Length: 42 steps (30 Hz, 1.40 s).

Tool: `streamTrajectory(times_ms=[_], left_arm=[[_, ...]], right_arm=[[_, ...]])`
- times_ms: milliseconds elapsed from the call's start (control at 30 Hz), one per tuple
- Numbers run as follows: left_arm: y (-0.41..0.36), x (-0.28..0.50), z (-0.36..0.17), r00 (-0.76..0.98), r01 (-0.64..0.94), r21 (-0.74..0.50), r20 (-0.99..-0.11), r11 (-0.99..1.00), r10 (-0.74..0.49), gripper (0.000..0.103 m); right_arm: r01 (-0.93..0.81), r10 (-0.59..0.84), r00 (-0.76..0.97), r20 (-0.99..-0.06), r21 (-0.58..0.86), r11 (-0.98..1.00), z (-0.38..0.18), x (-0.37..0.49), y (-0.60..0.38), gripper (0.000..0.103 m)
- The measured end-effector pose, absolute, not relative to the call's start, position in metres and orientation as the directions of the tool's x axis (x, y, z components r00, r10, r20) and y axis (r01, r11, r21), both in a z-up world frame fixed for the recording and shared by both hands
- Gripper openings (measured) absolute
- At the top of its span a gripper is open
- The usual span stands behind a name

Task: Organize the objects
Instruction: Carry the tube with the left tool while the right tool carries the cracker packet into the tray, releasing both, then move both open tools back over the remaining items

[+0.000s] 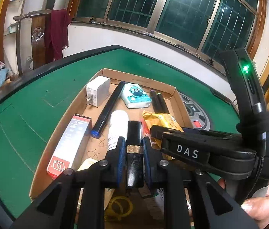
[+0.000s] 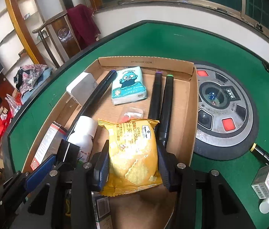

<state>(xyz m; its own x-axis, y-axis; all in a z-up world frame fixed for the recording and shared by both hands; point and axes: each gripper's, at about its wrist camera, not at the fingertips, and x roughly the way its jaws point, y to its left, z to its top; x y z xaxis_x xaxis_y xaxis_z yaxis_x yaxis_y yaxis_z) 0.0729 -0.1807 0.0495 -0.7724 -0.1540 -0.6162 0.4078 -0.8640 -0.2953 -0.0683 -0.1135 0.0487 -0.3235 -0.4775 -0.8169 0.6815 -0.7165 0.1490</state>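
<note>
**Over the box: both grippers loaded**

Over the cardboard box (image 2: 146, 62), a black lipstick tube (image 1: 134, 133) is clamped by the left gripper (image 1: 134, 152). A yellow cracker packet (image 2: 134, 148) is gripped by the right gripper (image 2: 133, 164). Placing step judged underway; lowering into bare floor between markers (image 2: 162, 99) and bottle (image 2: 83, 131) is needed next.

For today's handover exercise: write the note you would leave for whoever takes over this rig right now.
Left gripper: shut on a black tube with a gold band, held over the box.
Right gripper: shut on the yellow cracker pack, also over the box.
Already in the box: charger, tissue pack, three black markers, white bottle, red-and-white carton.
Left: set down both held items; a small carton and a pen lie on the green table.
</note>
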Motion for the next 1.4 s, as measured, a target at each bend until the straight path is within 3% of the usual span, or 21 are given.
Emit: streamTrajectory(times_ms=[200,467,833,1000,1233,1400], left_arm=[[-0.184,0.076,0.049,-0.777,0.419,-0.316,-0.610,-0.851,-0.156,0.022],[-0.173,0.087,0.054,-0.770,0.439,-0.290,-0.609,-0.851,-0.189,0.049],[-0.162,0.113,0.083,-0.783,0.456,-0.290,-0.580,-0.841,-0.225,0.069],[-0.147,0.116,0.090,-0.802,0.437,-0.310,-0.559,-0.844,-0.211,0.070],[-0.112,0.091,0.090,-0.828,0.342,-0.432,-0.559,-0.835,-0.050,0.070],[-0.068,0.057,0.096,-0.815,0.264,-0.433,-0.578,-0.861,0.041,0.070]], right_arm=[[0.666,-0.495,-0.311,-0.811,0.186,-0.723,0.049,-0.071,-0.109,0.050],[0.647,-0.515,-0.301,-0.802,0.225,-0.729,0.055,-0.075,-0.100,0.051],[0.620,-0.586,-0.348,-0.732,0.289,-0.729,0.097,-0.069,-0.061,0.057],[0.602,-0.593,-0.379,-0.711,0.297,-0.741,0.106,-0.066,-0.015,0.058],[0.472,-0.532,-0.527,-0.663,0.293,-0.832,0.119,-0.091,0.124,0.060],[0.340,-0.510,-0.558,-0.655,0.381,-0.860,0.115,-0.131,0.206,0.063]])
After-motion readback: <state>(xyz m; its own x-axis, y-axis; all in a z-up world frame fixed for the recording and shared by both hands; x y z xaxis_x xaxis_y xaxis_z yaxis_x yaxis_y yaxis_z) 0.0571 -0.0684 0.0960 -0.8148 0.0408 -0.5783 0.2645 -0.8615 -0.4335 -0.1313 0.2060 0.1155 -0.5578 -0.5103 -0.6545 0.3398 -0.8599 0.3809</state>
